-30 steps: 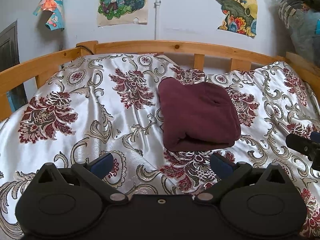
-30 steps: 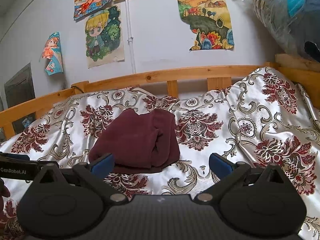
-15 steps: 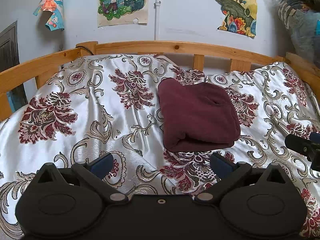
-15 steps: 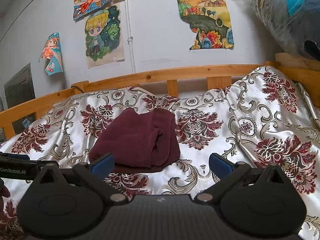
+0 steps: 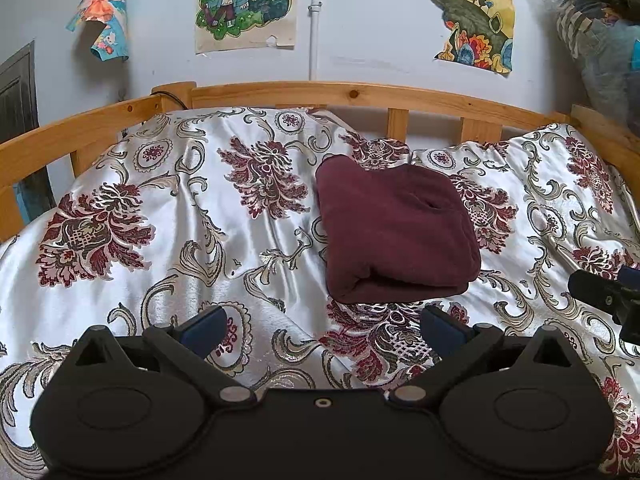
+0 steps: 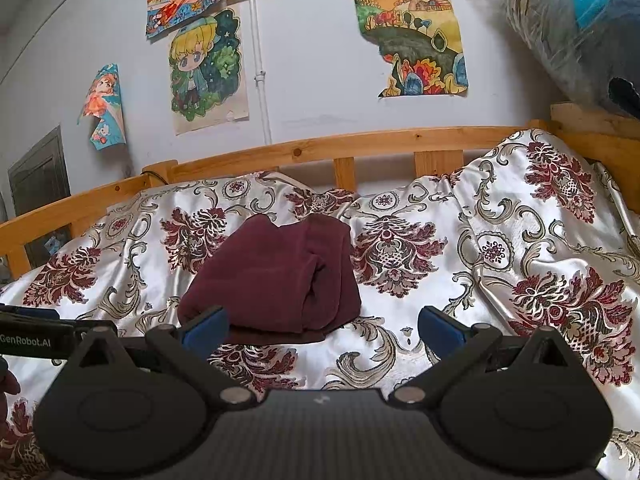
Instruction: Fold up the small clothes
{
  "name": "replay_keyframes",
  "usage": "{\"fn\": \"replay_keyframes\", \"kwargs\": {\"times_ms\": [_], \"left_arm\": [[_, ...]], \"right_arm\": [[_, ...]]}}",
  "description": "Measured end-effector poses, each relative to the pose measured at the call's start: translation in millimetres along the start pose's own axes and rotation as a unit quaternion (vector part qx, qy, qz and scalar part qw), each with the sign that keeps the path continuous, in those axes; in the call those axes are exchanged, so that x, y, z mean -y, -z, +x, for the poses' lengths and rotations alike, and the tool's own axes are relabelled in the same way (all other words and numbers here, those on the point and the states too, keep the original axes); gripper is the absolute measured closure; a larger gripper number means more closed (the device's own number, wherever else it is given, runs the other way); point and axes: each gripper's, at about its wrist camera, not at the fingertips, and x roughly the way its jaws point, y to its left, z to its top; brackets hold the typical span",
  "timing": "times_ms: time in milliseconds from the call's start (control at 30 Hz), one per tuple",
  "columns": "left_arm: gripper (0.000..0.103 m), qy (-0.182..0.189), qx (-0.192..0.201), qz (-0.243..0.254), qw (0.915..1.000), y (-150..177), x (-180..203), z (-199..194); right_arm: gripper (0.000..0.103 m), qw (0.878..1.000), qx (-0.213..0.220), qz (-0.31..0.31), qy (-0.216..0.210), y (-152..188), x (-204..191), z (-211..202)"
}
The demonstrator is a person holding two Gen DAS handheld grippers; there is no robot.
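I see the maroon garment [image 5: 394, 232] folded on the satin bedspread [image 5: 160, 220], just ahead of my left gripper [image 5: 322, 326] (slightly right of centre); my right gripper [image 6: 320, 326] finds it ahead-left. Both spread wide, empty.

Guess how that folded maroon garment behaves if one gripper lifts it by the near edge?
Likely floppy: the maroon garment is soft, fleecy cloth in loose rounded folds, so the stack would probably unfold and droop. Probably light, since it barely dents the satin bedspread. Pushed, it may slide rather than bunch, as that glossy cover looks slick.
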Motion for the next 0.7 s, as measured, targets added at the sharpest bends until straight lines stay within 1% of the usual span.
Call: {"fn": "replay_keyframes", "kwargs": {"times_ms": [700], "left_arm": [[0.001, 0.0, 0.0, 0.0, 1.0, 0.2, 0.1, 0.1]], "right_arm": [[0.0, 1.0, 0.003, 0.002, -0.002, 2.1, -1.9, -0.6]]}}
